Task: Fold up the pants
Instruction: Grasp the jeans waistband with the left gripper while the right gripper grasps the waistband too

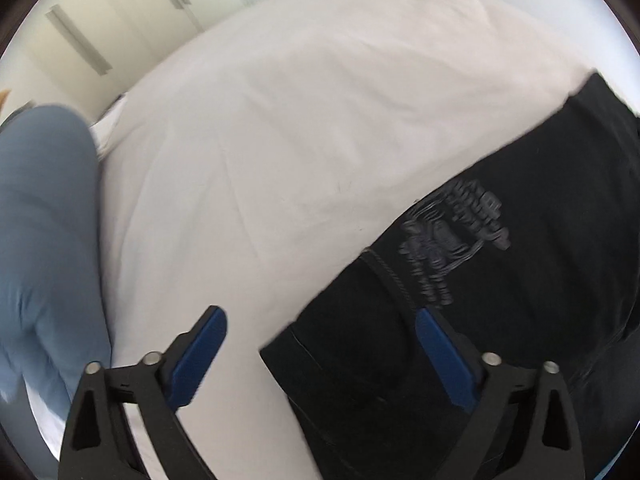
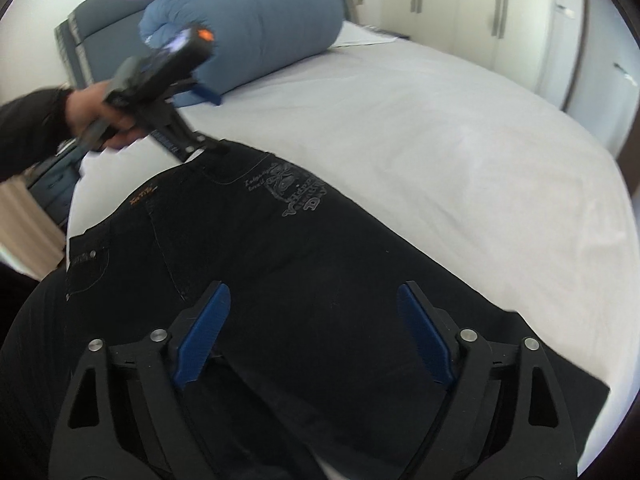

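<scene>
Left gripper (image 1: 320, 344) tilted steeply downward, blue-padded jaws spread wide, nothing pinched between them. Right gripper (image 2: 314, 320) angled down likewise, jaws wide apart and gripping nothing. Seen from the right wrist: left hand (image 2: 100, 120) wrapped around its gripper's handle, dark sleeve (image 2: 32, 132) reaching to the wrist, gripper body blurred.

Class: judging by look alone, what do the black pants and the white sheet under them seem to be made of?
Black pants: probably denim, matte; visible seam stitching, a metal rivet and a pale printed emblem suggest jeans. White bed sheet: likely a thin woven fabric, matte, lying with soft creases; the exact fibre can't be told.
</scene>
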`<action>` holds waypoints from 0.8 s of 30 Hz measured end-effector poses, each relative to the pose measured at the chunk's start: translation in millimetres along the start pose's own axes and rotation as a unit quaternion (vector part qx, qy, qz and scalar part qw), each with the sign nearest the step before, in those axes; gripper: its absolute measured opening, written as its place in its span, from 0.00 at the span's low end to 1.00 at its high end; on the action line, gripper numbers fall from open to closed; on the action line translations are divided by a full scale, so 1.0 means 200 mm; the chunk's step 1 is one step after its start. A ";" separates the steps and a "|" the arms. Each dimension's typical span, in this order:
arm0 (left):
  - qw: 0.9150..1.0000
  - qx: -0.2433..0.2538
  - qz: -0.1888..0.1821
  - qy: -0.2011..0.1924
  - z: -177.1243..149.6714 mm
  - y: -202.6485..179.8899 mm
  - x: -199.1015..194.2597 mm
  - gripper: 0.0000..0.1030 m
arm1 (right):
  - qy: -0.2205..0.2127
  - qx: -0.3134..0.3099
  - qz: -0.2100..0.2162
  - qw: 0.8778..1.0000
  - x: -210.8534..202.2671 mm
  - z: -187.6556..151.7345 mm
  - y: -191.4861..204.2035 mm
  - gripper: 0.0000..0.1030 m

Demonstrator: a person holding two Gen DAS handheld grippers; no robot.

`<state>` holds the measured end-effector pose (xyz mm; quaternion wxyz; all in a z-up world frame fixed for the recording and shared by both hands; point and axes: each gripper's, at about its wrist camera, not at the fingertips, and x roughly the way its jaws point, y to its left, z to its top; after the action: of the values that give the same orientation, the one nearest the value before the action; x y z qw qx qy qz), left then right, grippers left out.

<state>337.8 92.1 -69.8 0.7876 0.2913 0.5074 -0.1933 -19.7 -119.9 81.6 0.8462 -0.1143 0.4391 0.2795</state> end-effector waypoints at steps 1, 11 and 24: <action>1.000 0.018 -0.016 0.017 0.02 0.03 0.05 0.88 | 0.005 -0.008 0.015 1.000 0.04 0.01 -0.05 0.81; 0.984 0.027 -0.141 0.108 0.08 0.16 0.43 0.75 | 0.037 -0.059 0.087 0.994 0.32 0.06 -0.22 0.61; 0.986 0.059 -0.114 0.110 0.10 0.04 0.38 0.05 | 0.060 -0.092 0.094 0.990 0.56 0.33 -0.25 0.40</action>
<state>388.1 84.2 -130.0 0.6809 0.2970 0.6088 -0.2784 105.6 -90.4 27.0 0.7743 -0.1666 0.4700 0.3896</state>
